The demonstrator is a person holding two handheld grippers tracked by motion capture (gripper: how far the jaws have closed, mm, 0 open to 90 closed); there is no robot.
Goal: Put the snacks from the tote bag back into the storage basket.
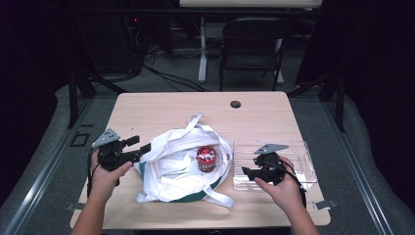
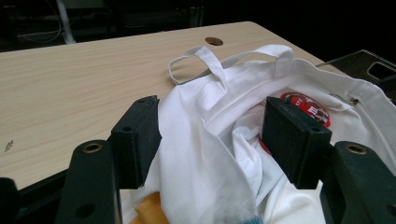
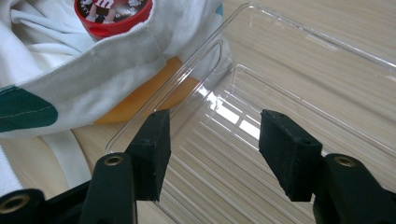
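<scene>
The left gripper (image 2: pixel 210 140) has its jaws spread around a fold of the soft, limp white bag (image 1: pixel 181 164), best pinched at its rim. The right gripper (image 3: pixel 212 149) hangs spread and empty over the clear tray (image 1: pixel 306 156). Cloth half-hides the red-lidded tub (image 1: pixel 206 157) inside the bag.

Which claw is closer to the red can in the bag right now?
Left. The left claw straddles the bag's rim beside the red can; the right claw sits over the clear tray.
</scene>
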